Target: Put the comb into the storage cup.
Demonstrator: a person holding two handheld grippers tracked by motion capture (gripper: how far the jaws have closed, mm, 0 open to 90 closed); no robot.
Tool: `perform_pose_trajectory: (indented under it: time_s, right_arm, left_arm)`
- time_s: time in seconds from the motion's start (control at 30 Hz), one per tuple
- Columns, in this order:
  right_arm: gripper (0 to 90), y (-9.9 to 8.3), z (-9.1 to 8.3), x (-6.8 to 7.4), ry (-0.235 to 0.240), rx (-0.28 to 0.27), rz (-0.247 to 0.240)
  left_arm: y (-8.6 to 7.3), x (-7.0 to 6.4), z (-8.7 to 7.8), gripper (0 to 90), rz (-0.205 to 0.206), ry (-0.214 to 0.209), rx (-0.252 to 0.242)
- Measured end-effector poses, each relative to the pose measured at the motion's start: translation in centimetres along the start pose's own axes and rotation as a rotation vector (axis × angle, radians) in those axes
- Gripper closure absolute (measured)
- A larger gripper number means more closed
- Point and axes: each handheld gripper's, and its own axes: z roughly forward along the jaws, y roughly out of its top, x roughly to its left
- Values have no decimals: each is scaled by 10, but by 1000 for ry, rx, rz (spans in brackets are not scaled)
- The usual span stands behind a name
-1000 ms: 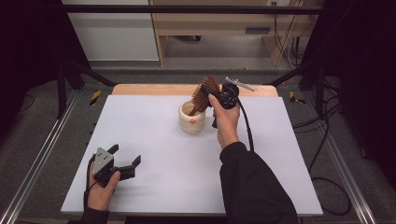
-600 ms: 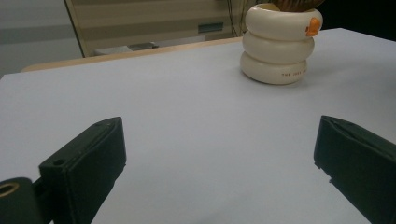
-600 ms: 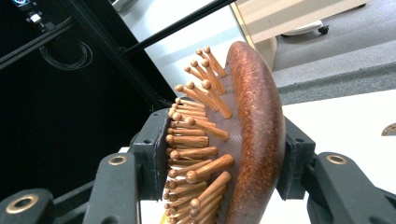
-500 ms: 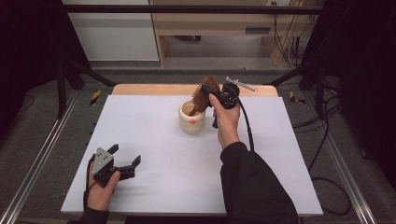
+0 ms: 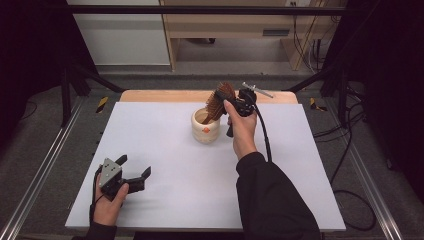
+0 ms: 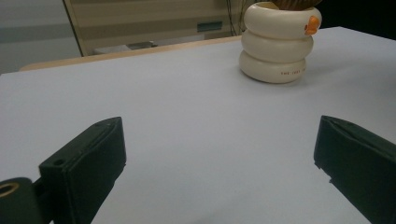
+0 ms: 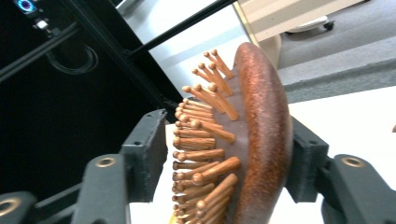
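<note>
A brown wooden hairbrush (image 5: 219,101) with peg bristles leans out of a cream ring-shaped cup (image 5: 205,128) at the back middle of the white table (image 5: 175,200). My right gripper (image 5: 226,99) is shut on the brush head; in the right gripper view the hairbrush (image 7: 261,130) sits between the two jaws, bristles against one and its smooth back against the other. My left gripper (image 5: 134,165) rests open on the table at the front left, nothing between its fingers. In the left gripper view the cup (image 6: 275,46) stands far ahead of the gripper (image 6: 217,128).
A metal tool (image 5: 257,90) lies on the wooden strip (image 5: 150,96) behind the white sheet. Dark frame rails (image 5: 40,175) run along both sides of the table. A wooden cabinet (image 5: 225,25) stands on the floor beyond.
</note>
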Motion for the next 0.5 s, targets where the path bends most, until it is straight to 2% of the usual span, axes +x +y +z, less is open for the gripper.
perform_pose_trajectory:
  time_s: [0.07,0.17,0.2,0.23,0.5]
  right_arm:
    - [342,0,0,1,5,0,-4]
    - [292,0,-1,4,-10,-8,-46]
    - [292,0,-1,4,-10,-8,-46]
    - [259,0,-2,6,-22,-17,-70]
    - [211,2,-5,7,-52,-42,-118]
  left_arm:
    - [0,0,0,24,0,-1,0]
    - [0,0,0,24,0,-2,1]
    - [0,0,0,24,0,-2,1]
    - [0,0,0,24,0,-2,1]
    - [0,0,0,24,1,-2,5]
